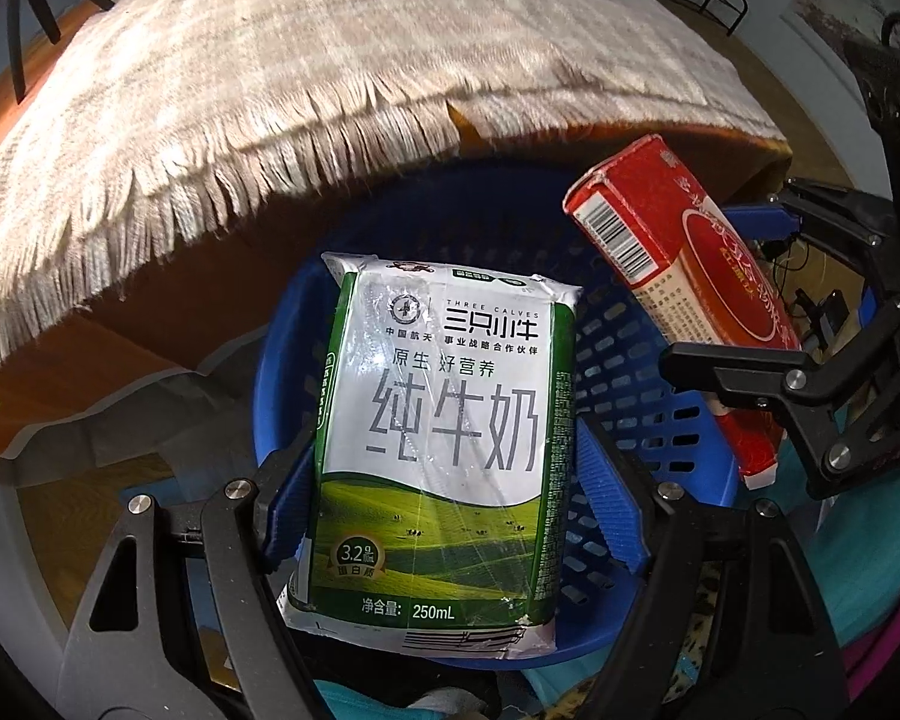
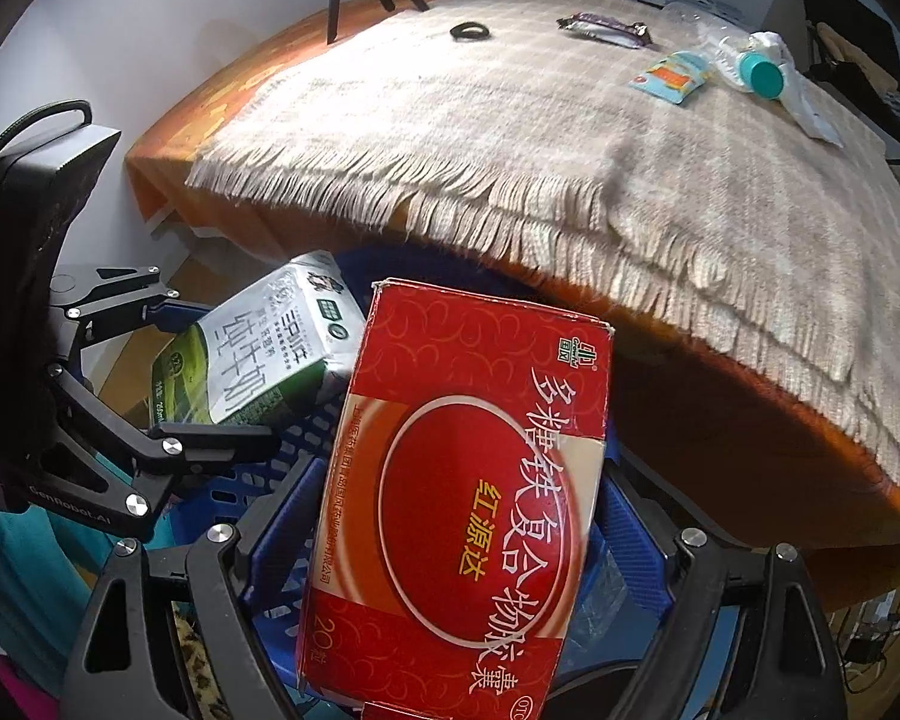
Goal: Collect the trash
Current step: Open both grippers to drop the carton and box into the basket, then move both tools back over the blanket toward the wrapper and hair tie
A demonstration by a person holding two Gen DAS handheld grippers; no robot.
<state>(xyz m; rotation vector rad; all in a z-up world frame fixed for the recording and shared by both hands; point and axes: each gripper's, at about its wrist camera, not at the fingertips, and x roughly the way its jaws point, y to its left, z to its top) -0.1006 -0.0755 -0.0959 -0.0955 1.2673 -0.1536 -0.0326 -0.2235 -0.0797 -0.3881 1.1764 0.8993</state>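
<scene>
A white and green milk carton (image 1: 444,420) sits between the blue pads of my left gripper (image 1: 447,486), which is shut on its sides. My right gripper (image 2: 456,522) is shut on a red medicine box (image 2: 468,510). Both are held tilted over a blue slotted plastic basket (image 1: 630,372) standing below the table's edge. In the left wrist view the red box (image 1: 690,276) shows at the right. In the right wrist view the milk carton (image 2: 258,360) shows at the left. The basket's bottom is mostly hidden behind the two packs.
A table with a fringed beige cloth (image 2: 510,138) overhangs the basket. On it lie a black ring (image 2: 469,31), a dark snack wrapper (image 2: 606,30), a small blue and orange packet (image 2: 669,77) and a clear bottle with a teal cap (image 2: 759,72). A black bag (image 2: 30,192) stands at the left.
</scene>
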